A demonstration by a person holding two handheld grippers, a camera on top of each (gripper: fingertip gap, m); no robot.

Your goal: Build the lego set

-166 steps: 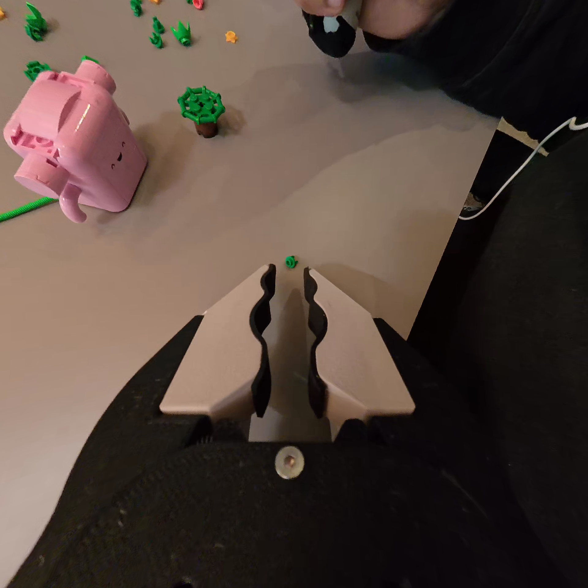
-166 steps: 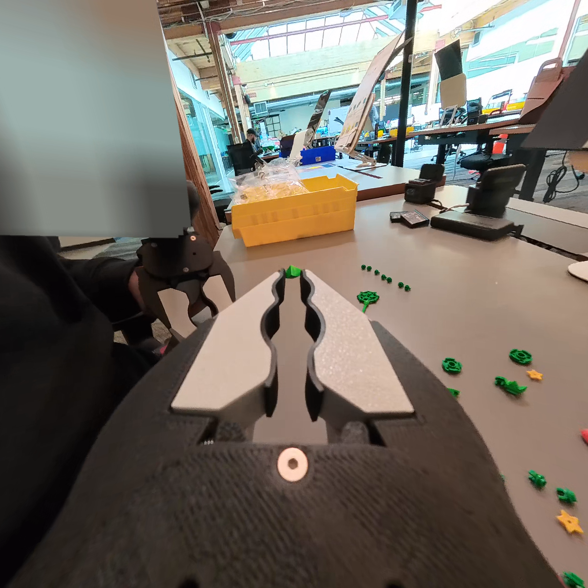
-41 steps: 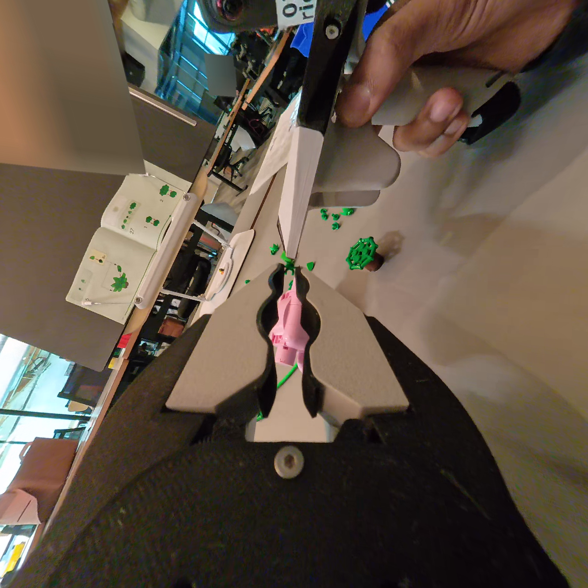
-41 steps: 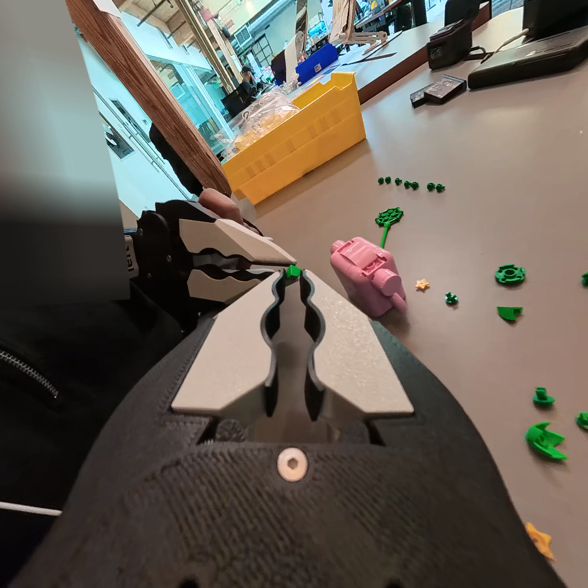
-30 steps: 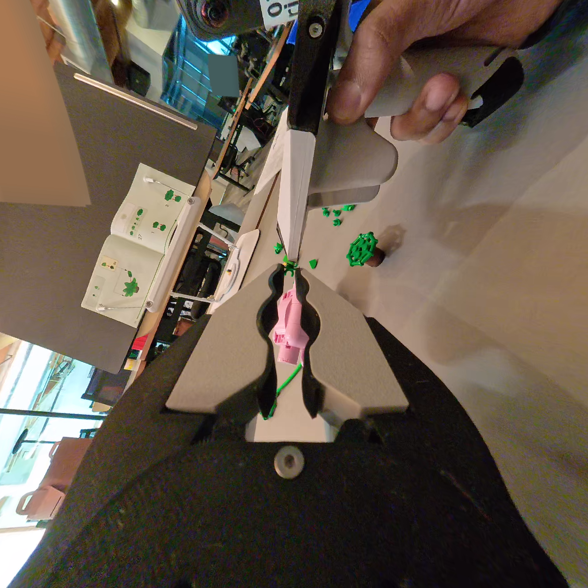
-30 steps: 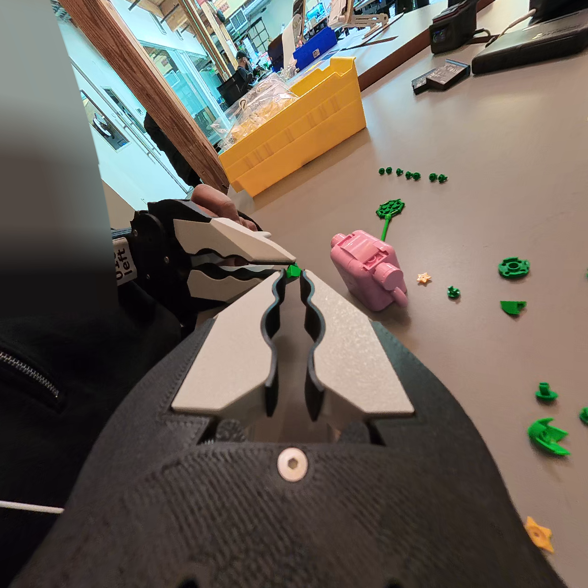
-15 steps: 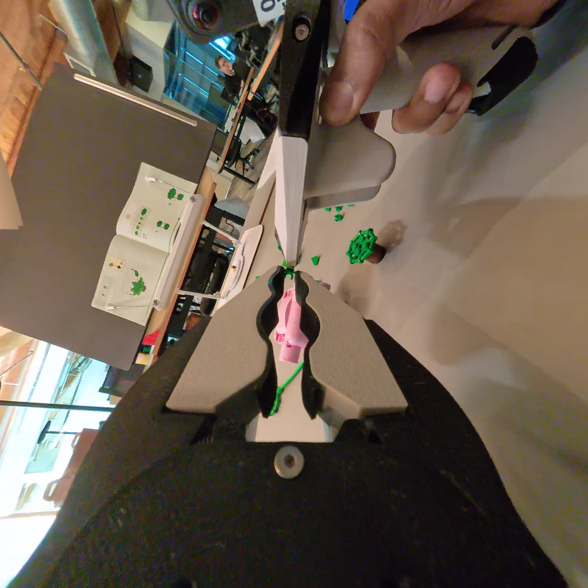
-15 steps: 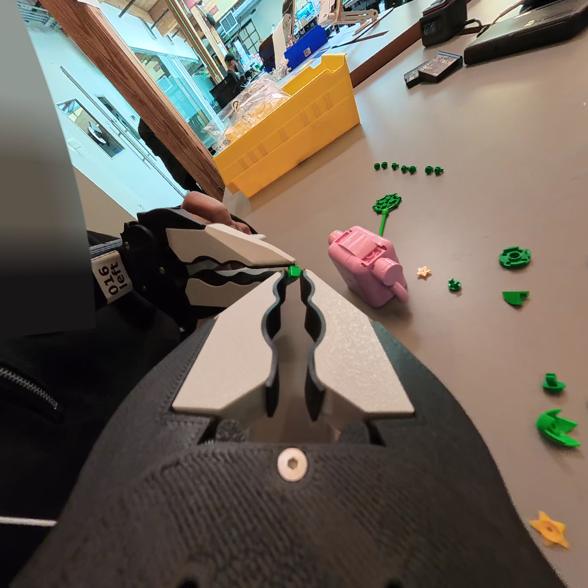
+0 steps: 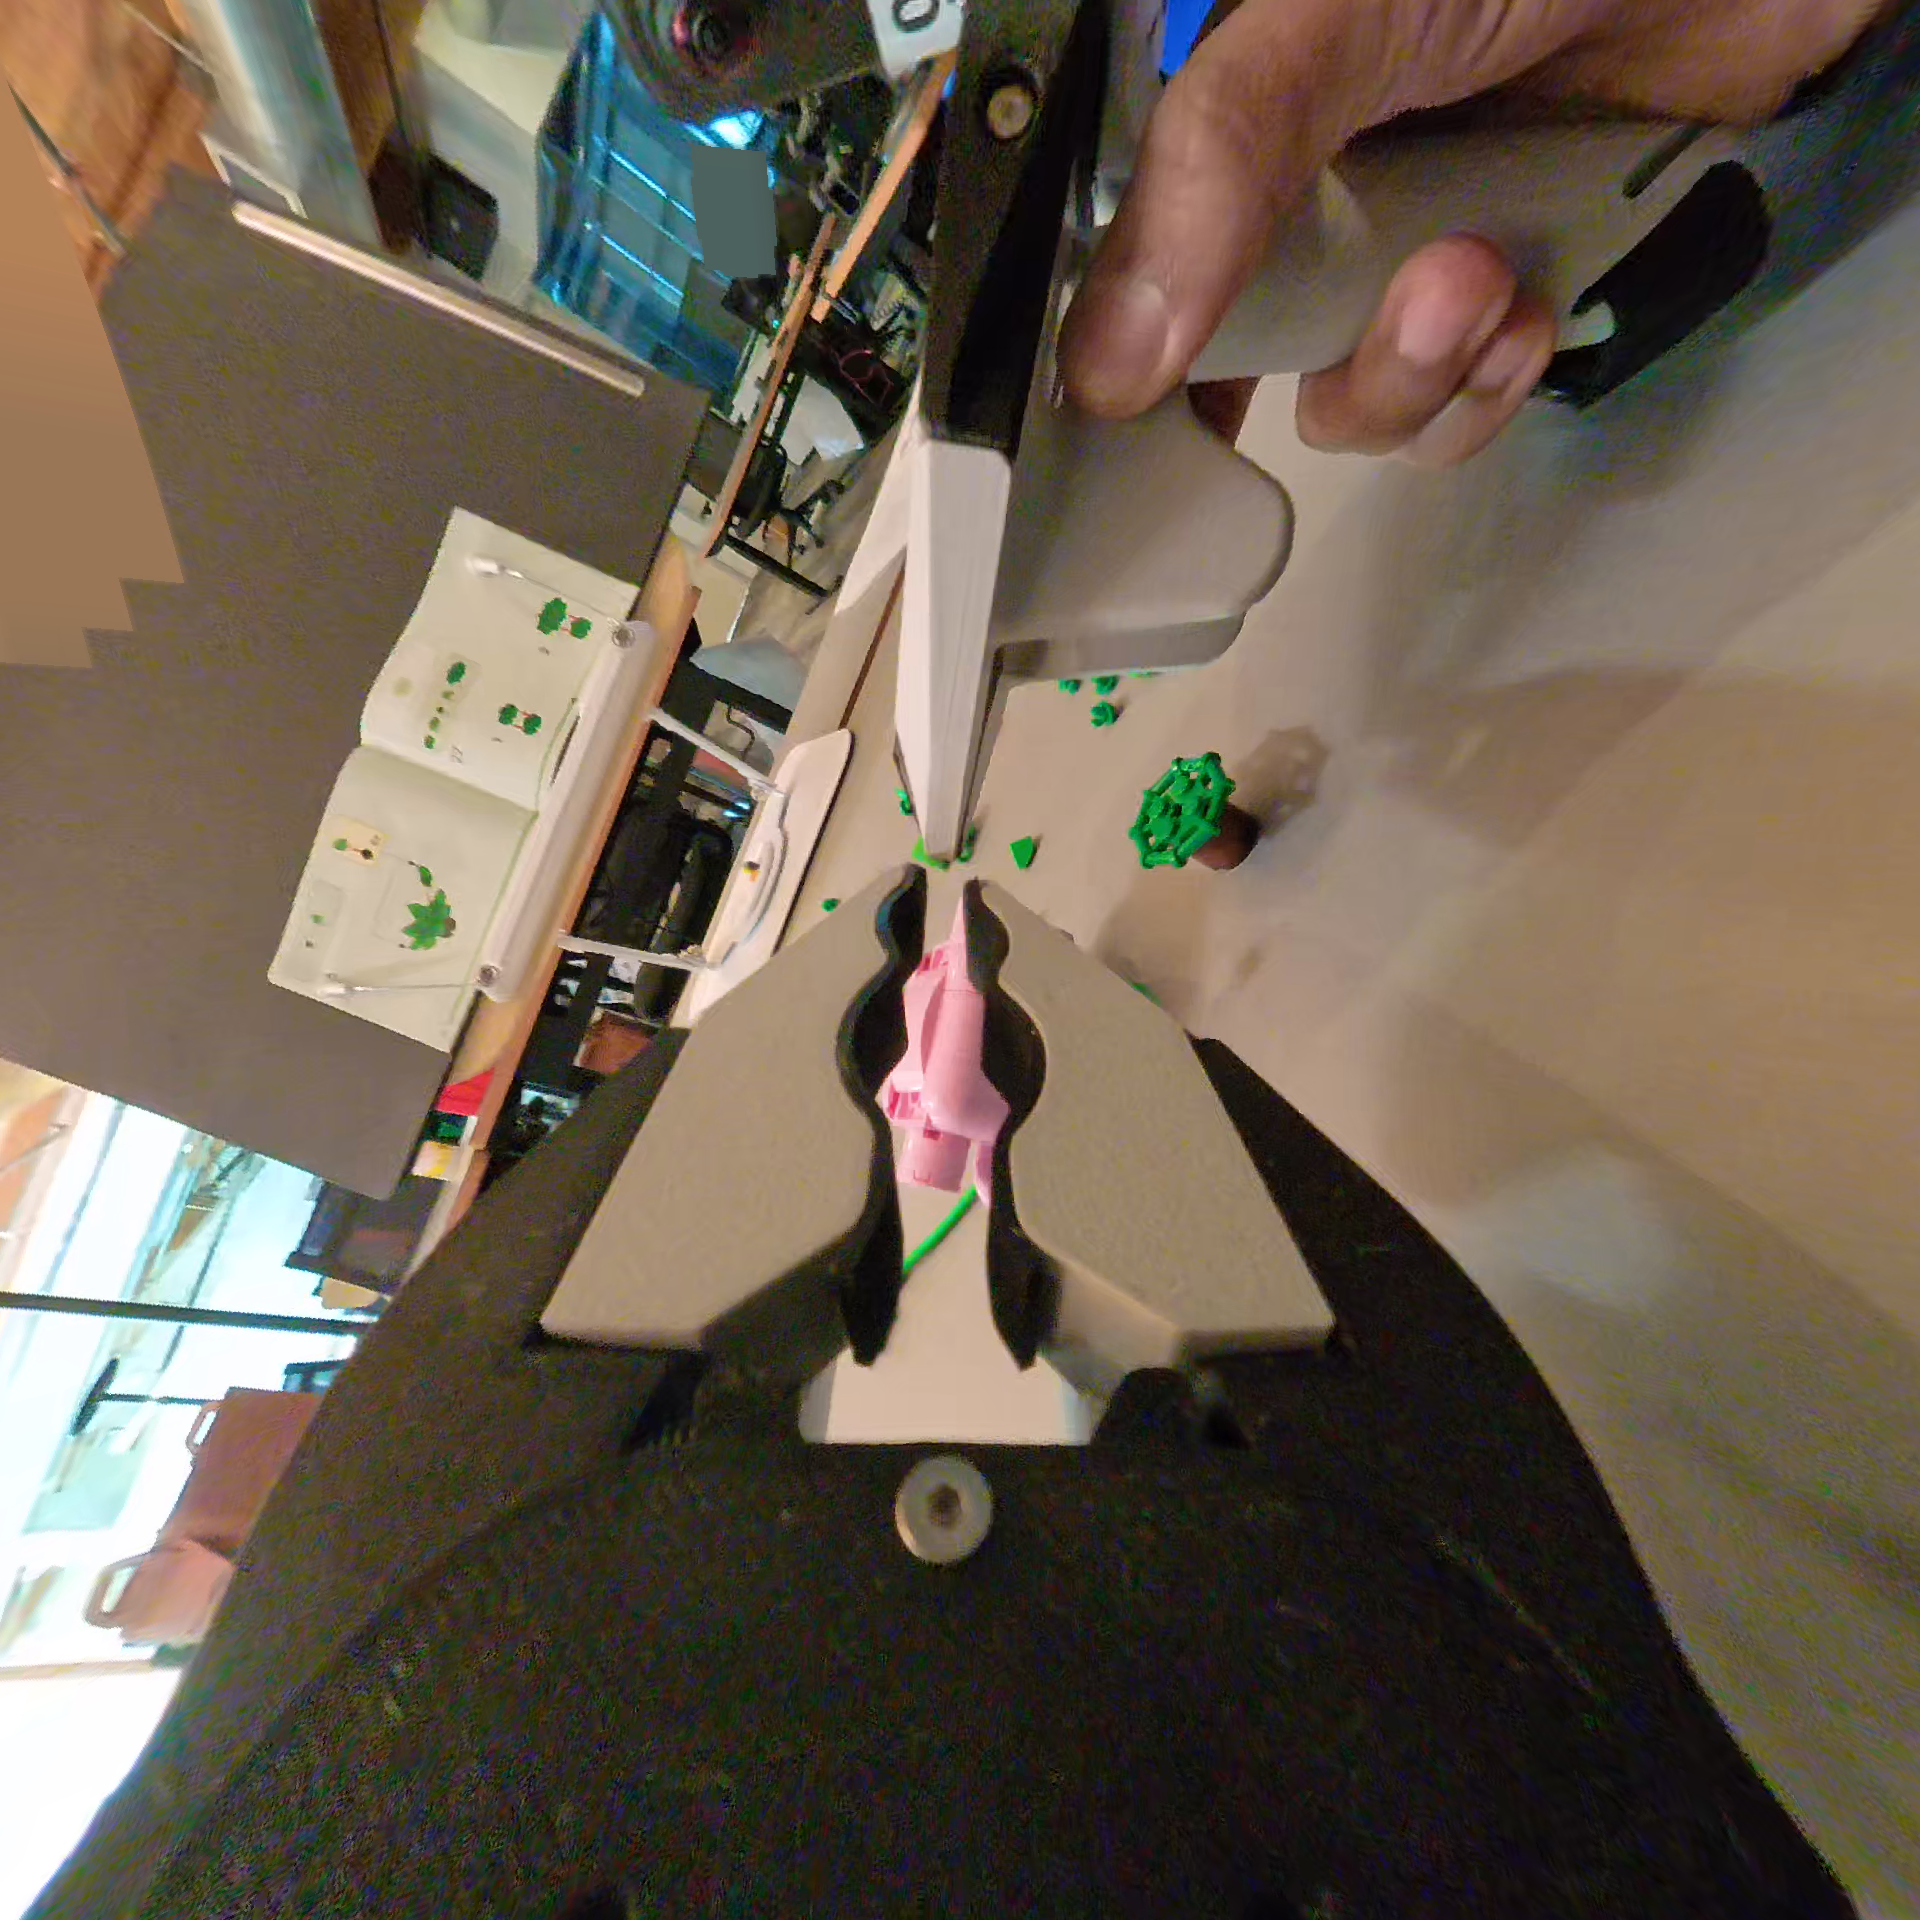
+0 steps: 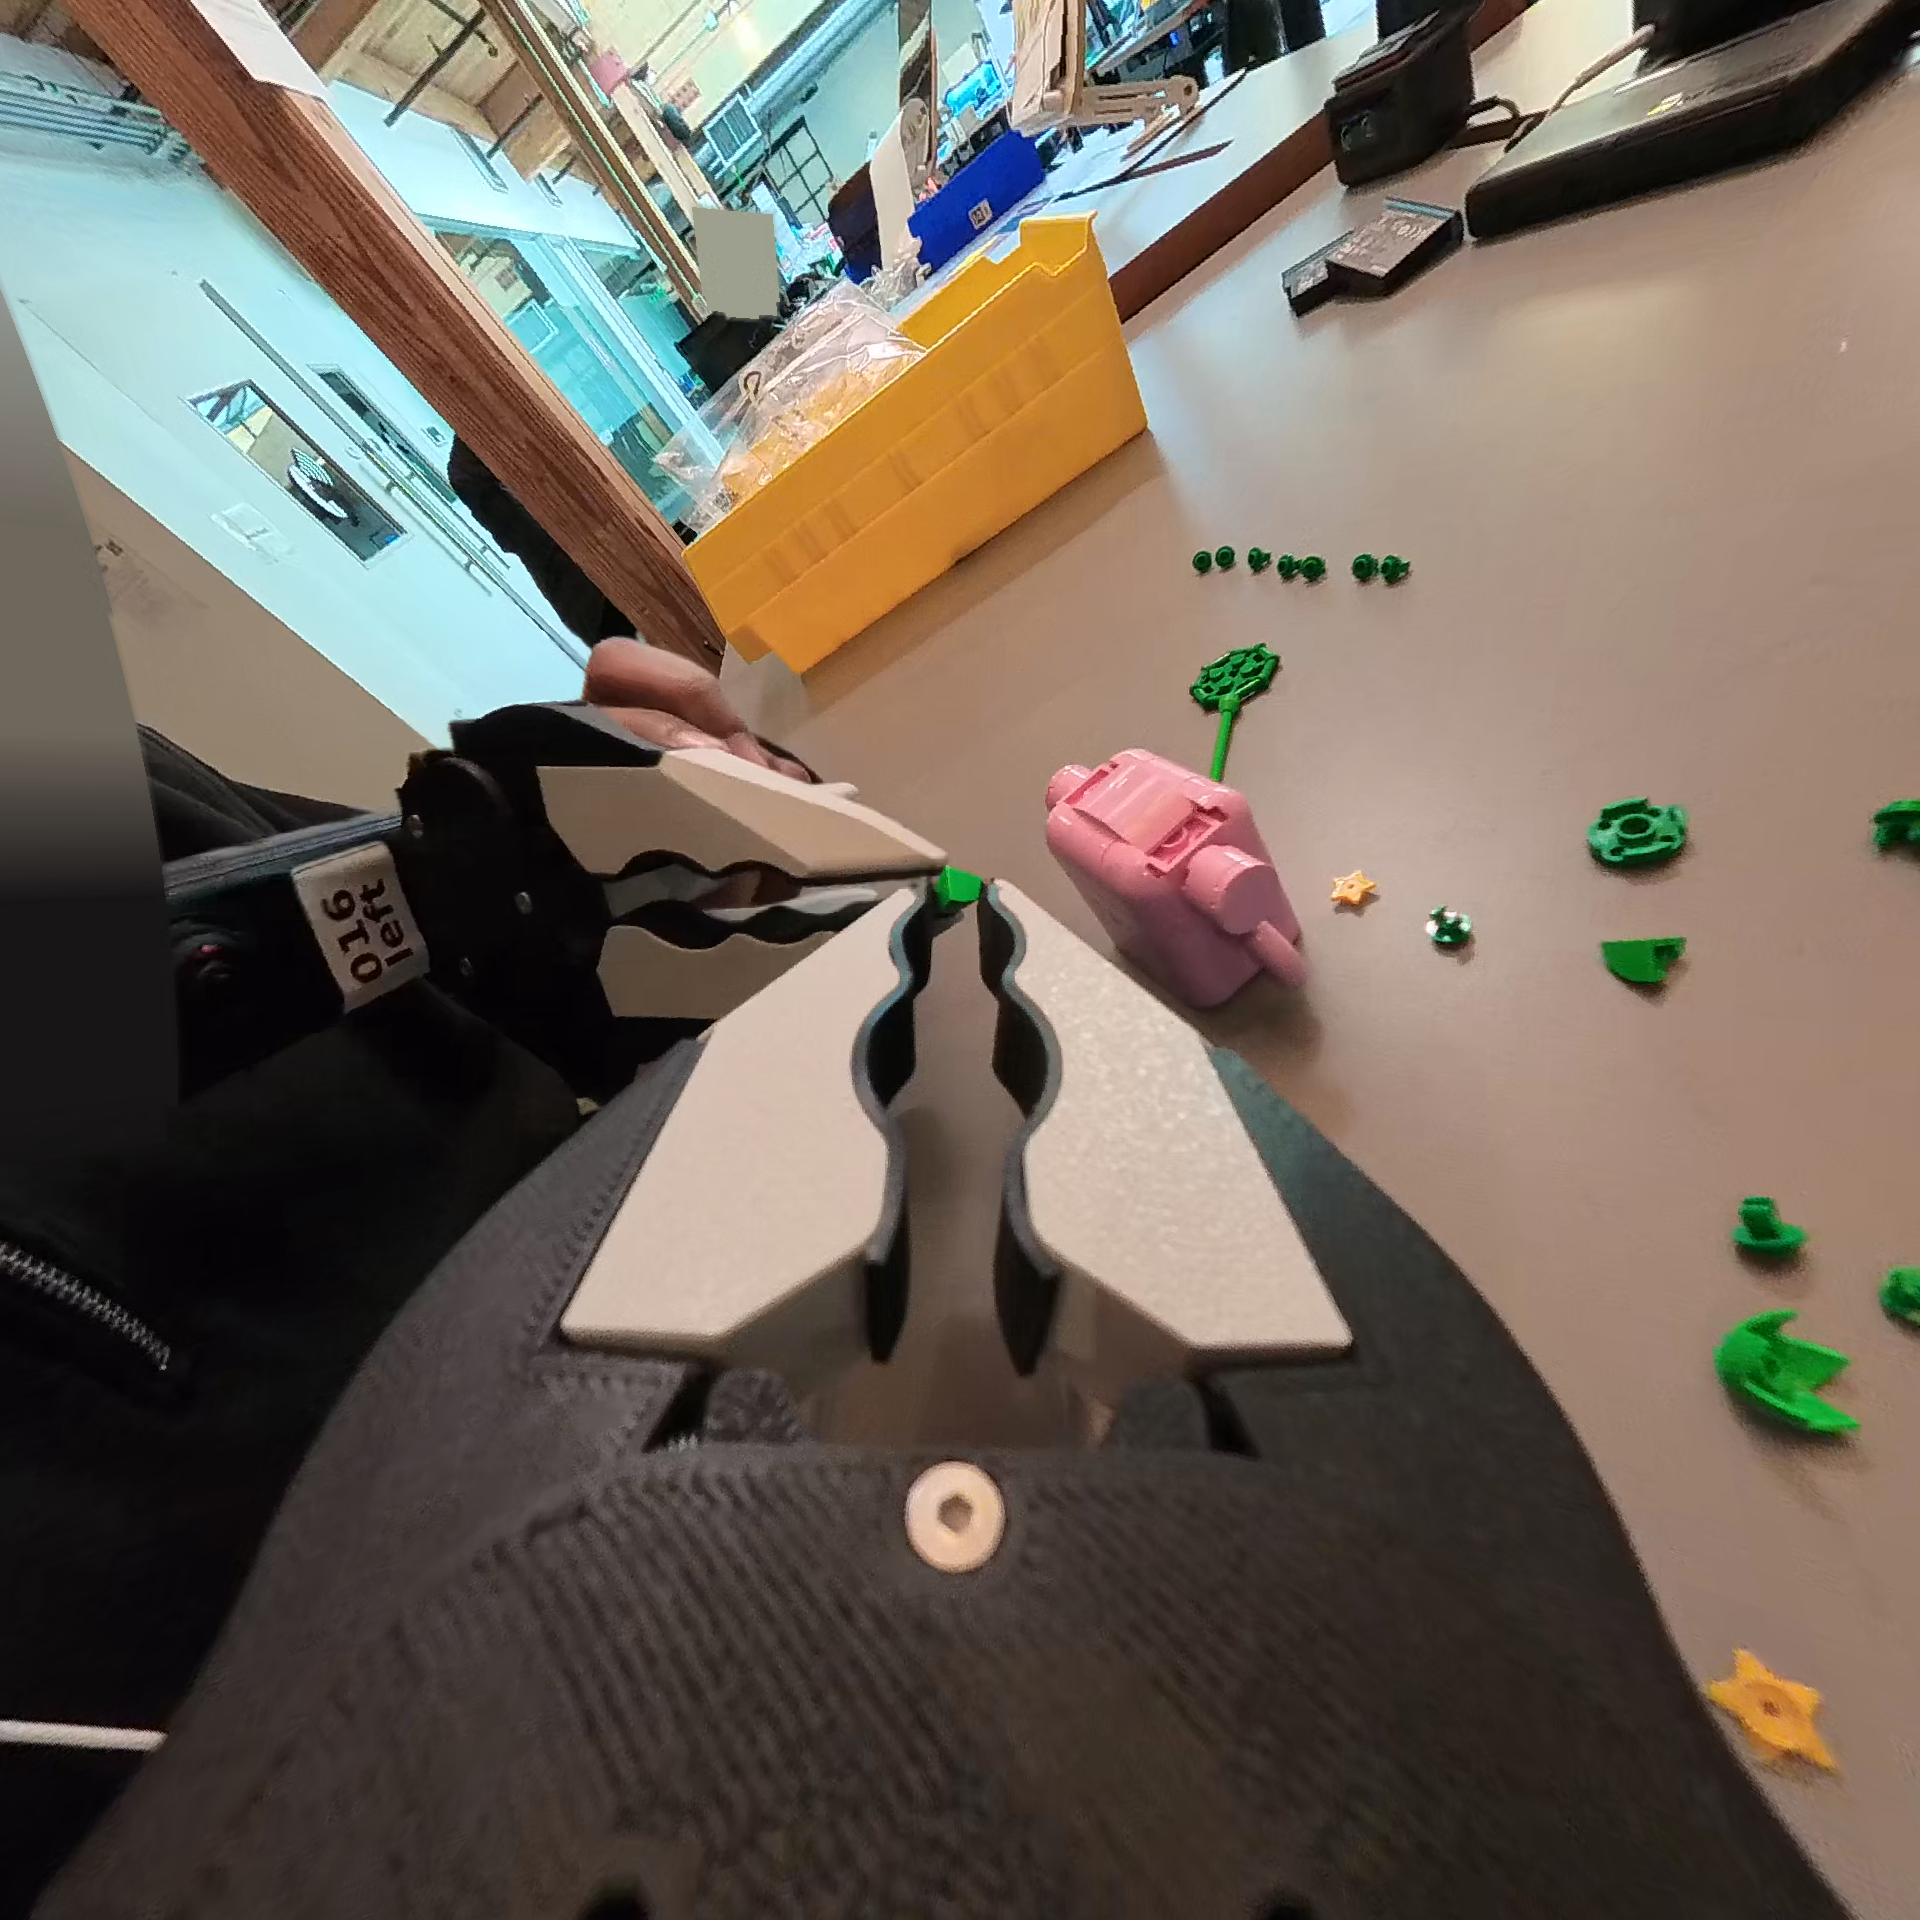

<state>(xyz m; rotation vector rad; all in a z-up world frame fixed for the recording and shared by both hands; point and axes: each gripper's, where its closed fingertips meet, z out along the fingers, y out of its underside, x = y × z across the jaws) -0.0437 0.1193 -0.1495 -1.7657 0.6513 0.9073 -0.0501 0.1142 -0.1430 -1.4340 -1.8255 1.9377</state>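
Both tools (image 10: 957,891) above table edge (image 10: 769,717)

Two grippers are seen: the left gripper (image 10: 920,881) and the right gripper (image 10: 954,900), their jaws meeting at one small green piece (image 10: 956,886). One pink elephant (image 10: 1169,875) is counted on the counter (image 10: 1558,436) just right of the jaws, one green stemmed web piece (image 10: 1231,686) beyond it, a row of six green studs (image 10: 1299,564) farther off, two yellow stars (image 10: 1353,886), and one yellow bin (image 10: 935,457).
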